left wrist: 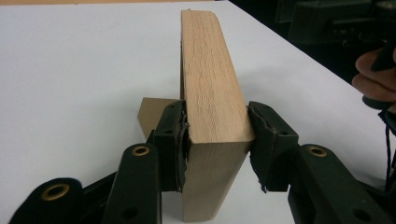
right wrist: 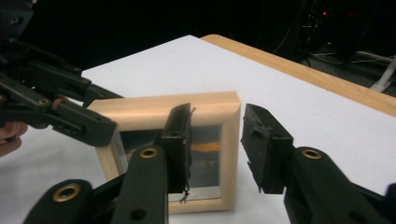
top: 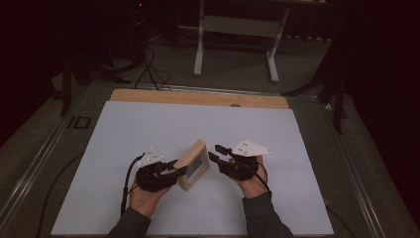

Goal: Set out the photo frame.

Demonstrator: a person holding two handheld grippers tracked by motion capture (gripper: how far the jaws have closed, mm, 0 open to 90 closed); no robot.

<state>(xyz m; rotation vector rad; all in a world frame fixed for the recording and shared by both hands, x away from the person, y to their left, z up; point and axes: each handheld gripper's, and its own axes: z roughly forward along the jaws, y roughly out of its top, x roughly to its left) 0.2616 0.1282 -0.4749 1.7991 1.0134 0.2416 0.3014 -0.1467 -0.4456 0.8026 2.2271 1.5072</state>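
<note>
While left tongs (left wrist: 217, 135) pinch the wooden frame (left wrist: 210, 93), right tongs (right wrist: 215, 135) stand spread just before it.

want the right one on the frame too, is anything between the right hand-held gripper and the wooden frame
Nothing visible. The right hand-held gripper faces the wooden frame with open jaws; the left hand-held gripper clamps its other edge.
</note>
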